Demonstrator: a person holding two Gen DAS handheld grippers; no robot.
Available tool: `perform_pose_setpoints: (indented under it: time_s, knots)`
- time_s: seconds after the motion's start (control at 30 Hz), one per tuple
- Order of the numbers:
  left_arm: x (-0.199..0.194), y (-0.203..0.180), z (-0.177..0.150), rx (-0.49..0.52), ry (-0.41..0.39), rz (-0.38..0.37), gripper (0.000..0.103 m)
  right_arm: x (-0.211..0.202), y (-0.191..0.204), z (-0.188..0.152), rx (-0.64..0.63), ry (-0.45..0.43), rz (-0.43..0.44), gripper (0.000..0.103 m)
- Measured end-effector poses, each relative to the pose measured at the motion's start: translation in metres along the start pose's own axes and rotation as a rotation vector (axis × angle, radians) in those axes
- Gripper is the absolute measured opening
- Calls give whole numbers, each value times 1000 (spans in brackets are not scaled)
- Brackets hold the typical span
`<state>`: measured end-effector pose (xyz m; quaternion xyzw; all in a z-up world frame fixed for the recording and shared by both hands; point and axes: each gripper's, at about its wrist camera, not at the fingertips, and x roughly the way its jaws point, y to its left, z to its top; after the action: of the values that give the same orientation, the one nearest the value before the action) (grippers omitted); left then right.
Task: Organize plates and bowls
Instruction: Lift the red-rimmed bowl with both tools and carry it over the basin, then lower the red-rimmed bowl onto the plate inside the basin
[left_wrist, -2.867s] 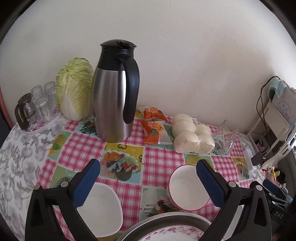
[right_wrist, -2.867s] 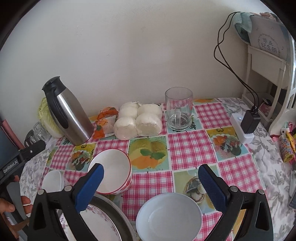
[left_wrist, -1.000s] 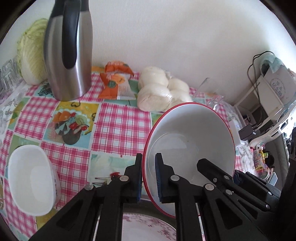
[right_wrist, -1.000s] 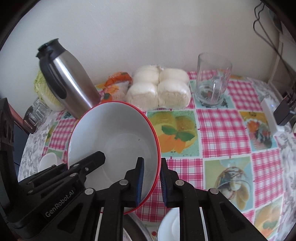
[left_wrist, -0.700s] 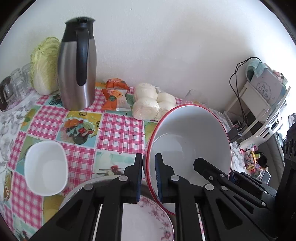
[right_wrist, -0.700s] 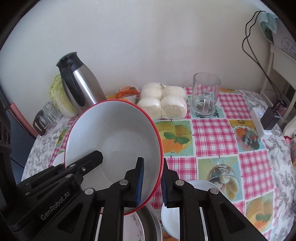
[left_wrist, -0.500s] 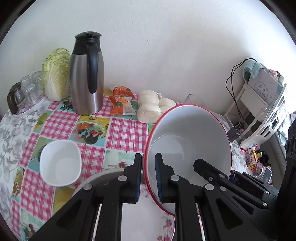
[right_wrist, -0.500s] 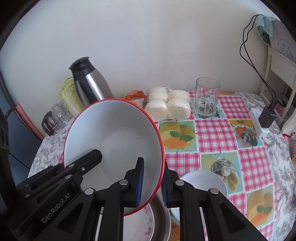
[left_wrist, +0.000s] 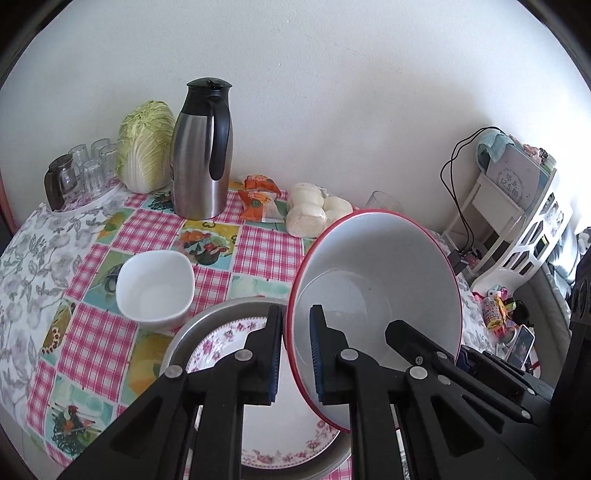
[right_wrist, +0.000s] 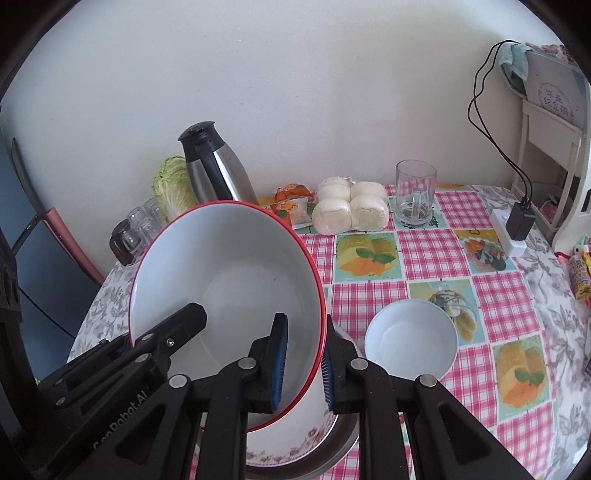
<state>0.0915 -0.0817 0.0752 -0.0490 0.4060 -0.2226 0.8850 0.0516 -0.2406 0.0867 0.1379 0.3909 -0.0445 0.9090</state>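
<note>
Above the plate (left_wrist: 295, 435), both tools, left (left_wrist: 293, 354) and right (right_wrist: 301, 363), clamp the bowl (left_wrist: 376, 288) rim; next, lower it level.

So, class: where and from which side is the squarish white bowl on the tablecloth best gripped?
Grip the squarish white bowl by its thin rim, coming from above on its left side: it sits upright and open, and the metal basin crowds its right side.
</note>
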Motion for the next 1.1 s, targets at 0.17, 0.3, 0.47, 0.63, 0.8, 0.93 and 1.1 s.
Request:
perform_pose_setpoints:
  time_s: [0.17, 0.3, 0.47, 0.63, 0.8, 0.93, 1.1]
  knots:
    - [-2, 6, -14, -7, 10, 14, 13, 5, 2, -18, 0, 21, -1, 18]
    - [7, 12, -22, -15, 39, 19, 13, 15, 0, -32, 20, 44, 5, 18]
    - [20, 14, -29, -9, 73, 31, 13, 27, -3, -45, 47, 63, 7, 18]
    - [34, 10, -35, 7, 114, 40, 13, 37, -13, -57, 75, 75, 3, 18]
    - [48, 9, -39, 1, 152, 33, 14, 52, -28, -65, 133, 114, 17, 18]
    - [56, 10, -42, -9, 175, 35, 14, 56, -29, -67, 137, 113, 8, 18]
    - [57, 20, -42, -37, 174, 47, 14, 63, -26, -70, 129, 123, 25, 19]
